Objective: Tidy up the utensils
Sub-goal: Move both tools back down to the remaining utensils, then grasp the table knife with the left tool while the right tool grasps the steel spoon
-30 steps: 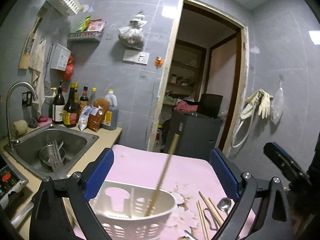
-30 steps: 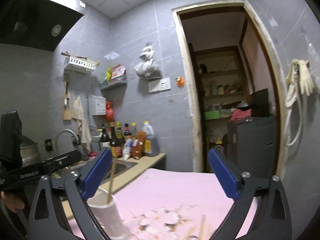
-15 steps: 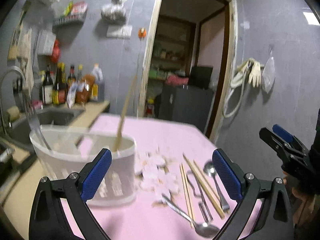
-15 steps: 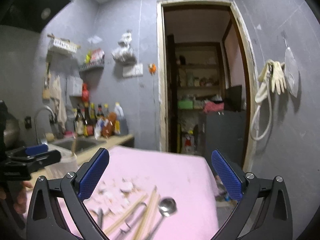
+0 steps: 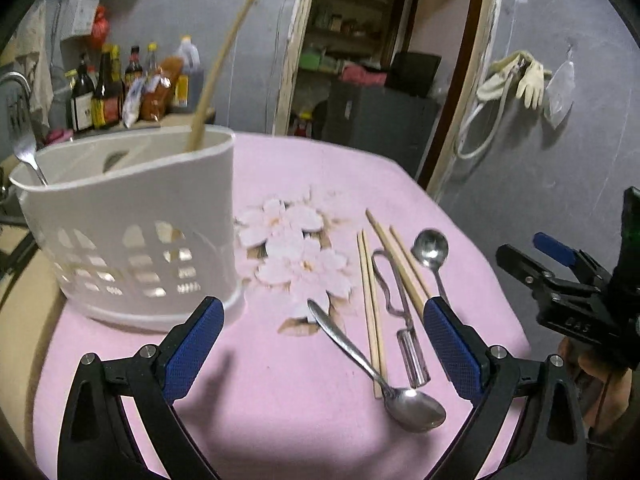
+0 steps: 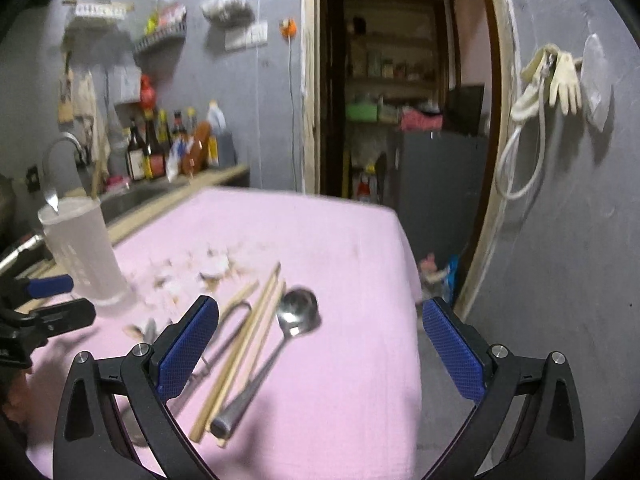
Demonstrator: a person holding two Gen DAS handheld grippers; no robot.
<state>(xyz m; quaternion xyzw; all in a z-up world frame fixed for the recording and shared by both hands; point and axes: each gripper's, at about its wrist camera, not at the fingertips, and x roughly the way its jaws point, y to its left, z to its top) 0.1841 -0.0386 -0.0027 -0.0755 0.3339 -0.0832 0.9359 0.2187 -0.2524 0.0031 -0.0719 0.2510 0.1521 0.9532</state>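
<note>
A white slotted utensil holder (image 5: pixel 128 220) (image 6: pixel 84 248) stands on the left of the pink tablecloth (image 5: pixel 280 380). In it are a wooden chopstick (image 5: pixel 216 76) and a fork (image 5: pixel 24 152). Right of it lie several chopsticks (image 5: pixel 370 300) (image 6: pixel 248 340), a metal peeler (image 5: pixel 396 300), a large spoon (image 5: pixel 384 380) and a round-bowled spoon (image 5: pixel 430 246) (image 6: pixel 296 312). My left gripper (image 5: pixel 320 308) hangs open above the cloth, between holder and loose utensils. My right gripper (image 6: pixel 319 306) is open too, empty, just over the round spoon and chopsticks; the left wrist view shows the right gripper (image 5: pixel 532 256) at the table's right edge.
A sink with a tap (image 6: pixel 64 148) and a row of sauce bottles (image 5: pixel 104 92) sit beyond the holder on the left counter. An open doorway (image 6: pixel 400 100) and a dark cabinet (image 5: pixel 376 116) lie behind the table. The table's right edge (image 6: pixel 412 300) drops to the floor.
My left gripper has drawn back from over the holder and tipped down toward the cloth. My right gripper has dropped and tilted down over the loose utensils. Both stay open and empty.
</note>
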